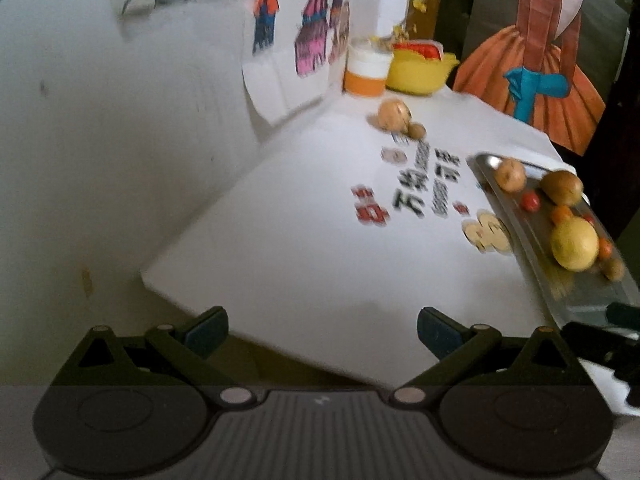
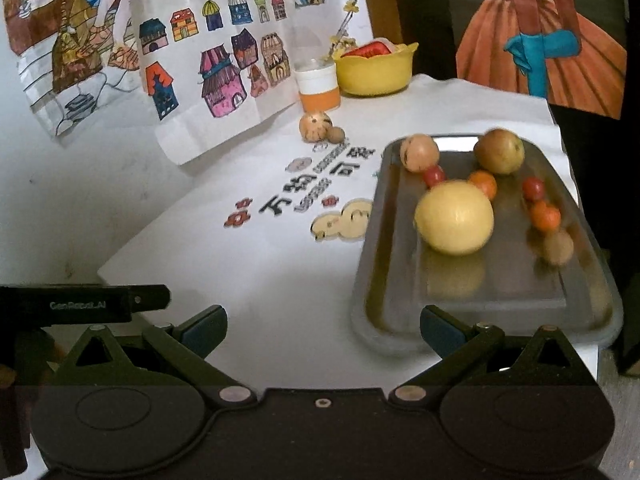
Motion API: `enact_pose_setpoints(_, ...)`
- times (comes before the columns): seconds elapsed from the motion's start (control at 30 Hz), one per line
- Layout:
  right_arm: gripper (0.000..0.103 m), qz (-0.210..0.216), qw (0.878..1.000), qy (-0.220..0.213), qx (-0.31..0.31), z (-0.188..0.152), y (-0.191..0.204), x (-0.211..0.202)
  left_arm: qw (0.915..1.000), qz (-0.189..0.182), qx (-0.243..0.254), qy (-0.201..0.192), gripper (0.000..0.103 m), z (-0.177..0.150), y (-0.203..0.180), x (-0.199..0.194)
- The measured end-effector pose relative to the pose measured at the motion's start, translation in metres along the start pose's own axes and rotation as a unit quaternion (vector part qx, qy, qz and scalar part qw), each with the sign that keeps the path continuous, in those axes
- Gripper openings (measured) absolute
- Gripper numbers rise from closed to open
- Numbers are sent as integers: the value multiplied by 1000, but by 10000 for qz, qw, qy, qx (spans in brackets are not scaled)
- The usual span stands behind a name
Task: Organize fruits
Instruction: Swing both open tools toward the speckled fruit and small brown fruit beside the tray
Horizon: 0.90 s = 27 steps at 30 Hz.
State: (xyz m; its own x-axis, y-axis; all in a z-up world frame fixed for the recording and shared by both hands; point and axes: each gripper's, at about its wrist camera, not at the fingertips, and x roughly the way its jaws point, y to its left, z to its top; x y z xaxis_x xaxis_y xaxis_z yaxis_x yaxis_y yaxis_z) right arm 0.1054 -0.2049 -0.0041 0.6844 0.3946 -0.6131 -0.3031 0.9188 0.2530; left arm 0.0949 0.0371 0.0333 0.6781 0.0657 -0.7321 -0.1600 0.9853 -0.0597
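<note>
1. Looking along the left gripper (image 1: 322, 330), both blue-padded fingers stand wide apart with nothing between them, low at the near corner of the white table (image 1: 304, 248). The two stray fruits, a speckled tan fruit (image 1: 394, 115) with a small brown fruit (image 1: 416, 131) touching it, lie well ahead and slightly right, near the orange-and-white cup (image 1: 366, 70) and yellow bowl (image 1: 420, 72). The metal tray (image 1: 576, 300) runs away along the right edge, long axis pointing forward. This view is blurred.

2. Looking along the right gripper (image 2: 324, 330), its fingers are likewise spread and empty. The tray (image 2: 400, 280), smooth and mirror-bright, sits straight ahead and just right, carrying a large, round, matte yellow fruit (image 2: 454, 218) among small glossy red and orange ones. The speckled fruit (image 2: 315, 123) and its small neighbour (image 2: 335, 134) lie far ahead, left of the tray.

3. Judging by this, the strays remain to be gathered, and neither gripper is plainly nearer.
</note>
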Motion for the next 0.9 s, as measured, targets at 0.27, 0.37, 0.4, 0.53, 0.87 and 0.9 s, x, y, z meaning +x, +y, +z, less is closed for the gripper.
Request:
enact_pose_setpoints(0.27, 102, -180, 9976, -450, -501, 57, -3, 23, 9997, -34, -146, -213, 102, 46, 9, 25)
enact_pose_setpoints(0.37, 102, -255, 9948, -673, -720, 79, -3, 28, 9991, -169, -242, -305, 102, 64, 8, 30)
enact_pose_setpoints(0.4, 102, -278, 9942, -705, -757, 84, -3, 30, 9988, -204, -286, -341, 102, 70, 7, 31)
enact_pose_setpoints(0.53, 102, -266, 9925, -754, -928, 106, -2, 41, 9974, -334, -399, -504, 102, 93, 3, 36)
enact_pose_setpoints(0.87, 102, -345, 9827, -893, -1585, 138, -3, 61, 9959, -452, -251, -741, 103, 139, -16, 68)
enact_pose_setpoints(0.9, 102, -356, 9816, -913, -1640, 141, -3, 64, 9958, -456, -230, -766, 102, 142, -18, 72)
